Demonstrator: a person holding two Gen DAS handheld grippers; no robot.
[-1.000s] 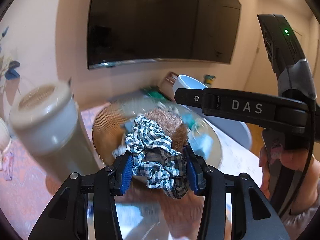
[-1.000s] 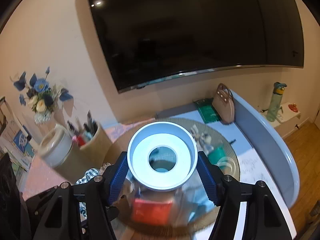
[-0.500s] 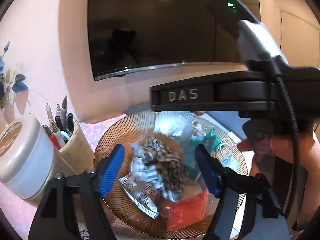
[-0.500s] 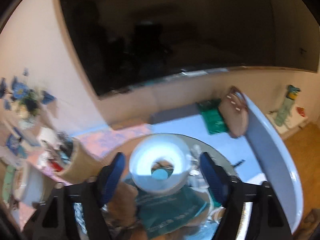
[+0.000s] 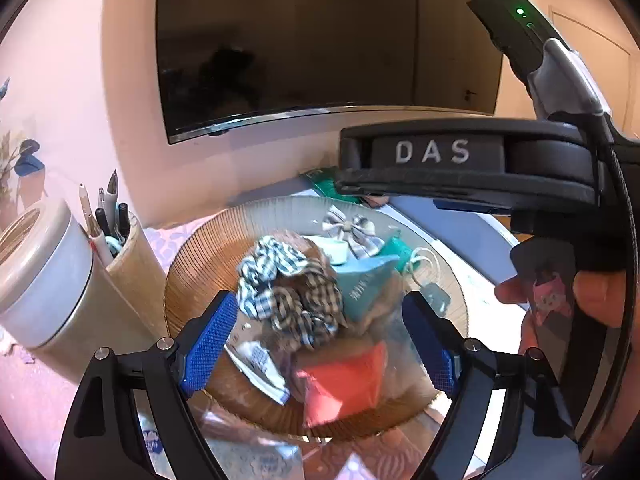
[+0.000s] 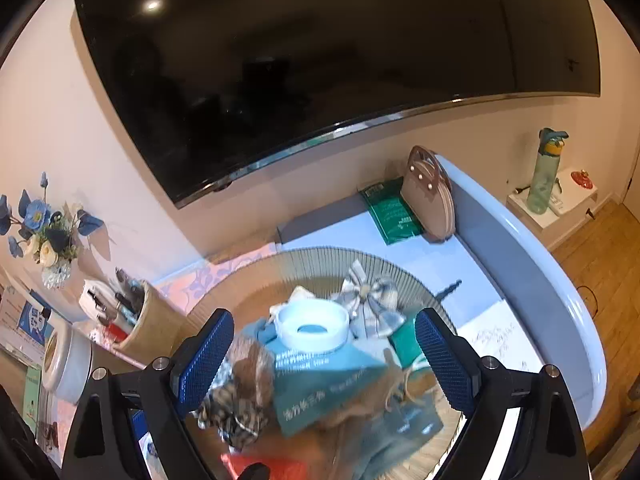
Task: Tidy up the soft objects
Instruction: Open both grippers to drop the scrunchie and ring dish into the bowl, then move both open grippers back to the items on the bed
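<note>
A wide amber ribbed bowl holds a heap of soft things. On top lie checked scrunchies, a teal packet, a checked bow, a red pouch and a white-and-blue ring. My left gripper hovers over the heap with its jaws opening; the scrunchies lie loose below, untouched by the blue pads. My right gripper stands open above the ring, touching nothing.
A pen holder and a white canister stand left of the bowl. A brown handbag and a green packet sit behind it. The right tool's black body crosses the left wrist view, with a hand on its handle.
The left jaws opened and the checked scrunchie dropped onto the heap. The right jaws opened and the ring now rests in the bowl. Both grippers have shifted slightly over the bowl.
</note>
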